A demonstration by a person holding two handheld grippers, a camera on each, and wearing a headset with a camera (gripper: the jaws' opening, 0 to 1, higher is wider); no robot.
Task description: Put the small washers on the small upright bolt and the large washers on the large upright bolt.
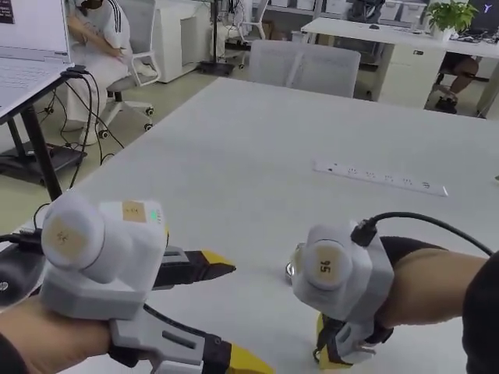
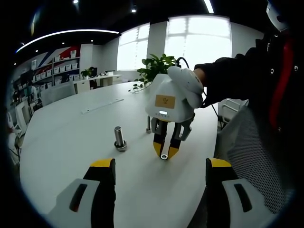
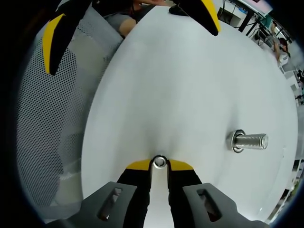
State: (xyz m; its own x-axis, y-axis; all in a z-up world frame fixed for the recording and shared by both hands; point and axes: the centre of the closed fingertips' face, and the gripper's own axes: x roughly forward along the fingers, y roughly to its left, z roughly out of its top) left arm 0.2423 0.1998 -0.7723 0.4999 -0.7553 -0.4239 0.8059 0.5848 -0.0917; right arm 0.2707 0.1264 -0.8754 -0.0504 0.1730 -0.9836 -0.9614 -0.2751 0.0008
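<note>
1. Here, in the head view, the left gripper (image 1: 234,313) sits at the near left corner of the white surface (image 1: 257,156), its yellow-tipped fingers spread and empty. The right gripper (image 1: 331,352) points steeply down close to the near edge, and from this angle I cannot tell what its fingers hold. A long white power strip (image 1: 380,178) lies well apart, toward the far right edge.

2. In the left gripper view, the right gripper's fingers are clenched on a small silver ring-shaped washer (image 2: 164,156), held just above the surface. The large upright steel bolt (image 2: 119,137) stands near it, with a wider ring at its foot; I cannot tell whether that is a washer or the bolt's head. The thin small upright bolt (image 2: 149,124) stands just behind the right gripper, partly hidden by it.

3. In the right gripper view, the washer is pinched by its rim at the very fingertips. The large bolt stands off to one side.

4. Likely risks:
   - With so slight a pinch, the washer could tilt or slip out on touching the thread.
   - The large bolt is the plainer target, so the washer might go on the wrong one.
   - Either free-standing bolt could topple if a finger nudges it.
</note>
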